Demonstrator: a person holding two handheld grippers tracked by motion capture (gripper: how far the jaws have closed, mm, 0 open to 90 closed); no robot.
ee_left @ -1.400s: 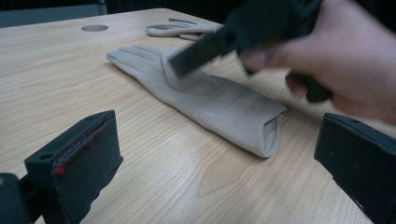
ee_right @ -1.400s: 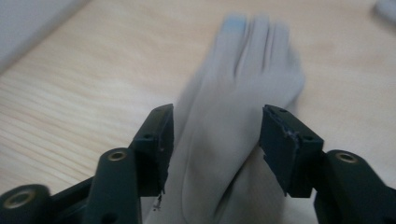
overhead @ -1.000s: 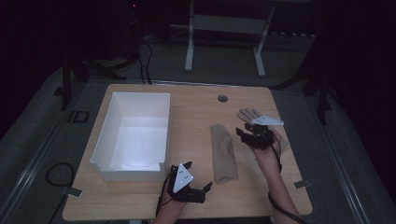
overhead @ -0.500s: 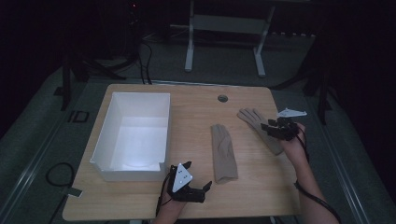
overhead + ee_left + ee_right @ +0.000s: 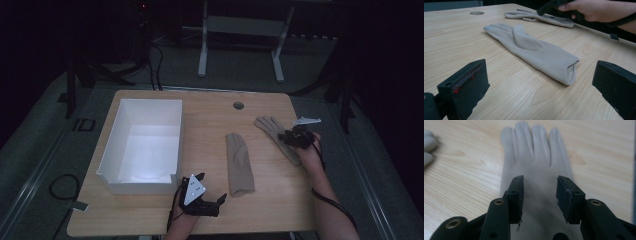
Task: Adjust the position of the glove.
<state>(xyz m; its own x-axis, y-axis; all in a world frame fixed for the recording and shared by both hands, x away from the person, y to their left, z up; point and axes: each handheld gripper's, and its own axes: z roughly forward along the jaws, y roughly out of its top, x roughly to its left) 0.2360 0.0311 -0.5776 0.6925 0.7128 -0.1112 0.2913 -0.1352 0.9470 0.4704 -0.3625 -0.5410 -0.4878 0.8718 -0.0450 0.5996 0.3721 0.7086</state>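
The far-right glove (image 5: 534, 170) lies flat on the counter (image 5: 210, 115), my right claw (image 5: 539, 195) parted just above its palm. I should drop squarely and pinch one fabric fold. The left claw (image 5: 536, 85), released, idles near the other glove (image 5: 534, 48).

Dark room, grey floor (image 5: 40, 145), white metal stand (image 5: 240, 30) behind wooden table (image 5: 200, 107), black cables (image 5: 60, 182)

Wooden table in a dark room

A white box (image 5: 142, 145) sits open on the left half of the table (image 5: 270, 210), a round hole (image 5: 238, 105) near its far edge; behind it stands a grey metal frame (image 5: 240, 37), and cables (image 5: 60, 182) lie on the floor.
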